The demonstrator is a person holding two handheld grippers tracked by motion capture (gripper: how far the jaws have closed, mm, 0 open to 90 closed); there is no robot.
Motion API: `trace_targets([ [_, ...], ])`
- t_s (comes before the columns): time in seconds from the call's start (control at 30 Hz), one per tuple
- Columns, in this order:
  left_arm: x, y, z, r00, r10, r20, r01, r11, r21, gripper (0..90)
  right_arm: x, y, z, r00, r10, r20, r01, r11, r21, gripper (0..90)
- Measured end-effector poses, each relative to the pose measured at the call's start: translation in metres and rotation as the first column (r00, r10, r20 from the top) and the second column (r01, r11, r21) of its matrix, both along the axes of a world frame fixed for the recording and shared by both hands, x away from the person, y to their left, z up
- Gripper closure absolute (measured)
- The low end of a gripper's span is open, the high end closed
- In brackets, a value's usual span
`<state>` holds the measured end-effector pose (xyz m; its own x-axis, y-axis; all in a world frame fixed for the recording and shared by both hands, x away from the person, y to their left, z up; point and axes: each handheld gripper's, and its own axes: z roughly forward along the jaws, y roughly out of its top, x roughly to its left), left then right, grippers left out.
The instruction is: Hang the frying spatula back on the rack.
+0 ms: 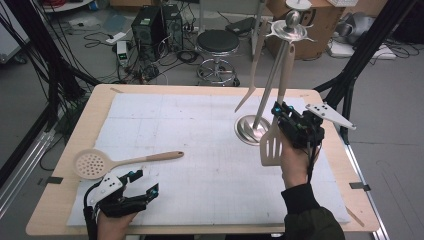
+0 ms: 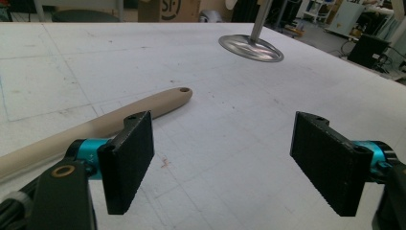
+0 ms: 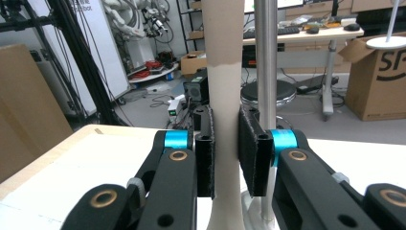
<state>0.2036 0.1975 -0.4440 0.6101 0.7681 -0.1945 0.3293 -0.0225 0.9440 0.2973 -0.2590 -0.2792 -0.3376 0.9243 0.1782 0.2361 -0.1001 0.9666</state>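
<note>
Right gripper [image 1: 286, 116] clenched on the slotted spatula [image 1: 272, 146] handle beside the rack [image 1: 270, 75], where one utensil [image 1: 254, 67] hangs. Left gripper [image 1: 142, 186] released (jaws wide apart); the skimmer [image 1: 102, 162] lies on the mat [image 1: 200, 130], apparently still to be hung.

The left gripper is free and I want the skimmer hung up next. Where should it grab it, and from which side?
Grip the skimmer on its straight handle, near the end with the hanging hole, probably from above with the jaws across its width. It lies flat on the mat, so only its sides offer a hold. The round perforated head is too wide. The left gripper is open beside it.
</note>
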Motion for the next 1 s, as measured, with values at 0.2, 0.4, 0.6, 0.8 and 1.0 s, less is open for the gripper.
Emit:
trace_targets([
  [0.2,0.0,0.0,0.0,1.0,0.001,0.0,-0.001,1.0,0.001,23.6,0.004,0.001,-0.001,0.9998,0.018,-0.004,-0.018,1.0,0.013,78.0],
  [0.4,0.0,0.001,0.0,1.0,0.002,0.0,-0.002,1.0,-0.001,23.6,0.01,0.001,-0.003,0.9994,0.033,-0.014,-0.033,0.999,0.013,77.9],
  [0.6,0.0,0.001,0.0,1.0,0.005,0.0,-0.005,1.0,-0.003,23.6,0.012,0.002,-0.004,0.9992,0.037,-0.014,-0.037,0.999,0.018,77.7],
  [0.8,-0.001,0.001,0.0,1.0,0.005,0.0,-0.005,1.0,-0.002,23.6,0.015,-0.002,-0.005,0.9997,0.014,-0.019,-0.013,0.999,0.051,56.6],
  [1.0,-0.001,0.002,0.0,1.0,0.005,0.001,-0.005,1.0,0.001,23.6,0.013,-0.014,-0.008,0.9999,0.006,0.009,-0.008,0.99,0.137,50.9],
])
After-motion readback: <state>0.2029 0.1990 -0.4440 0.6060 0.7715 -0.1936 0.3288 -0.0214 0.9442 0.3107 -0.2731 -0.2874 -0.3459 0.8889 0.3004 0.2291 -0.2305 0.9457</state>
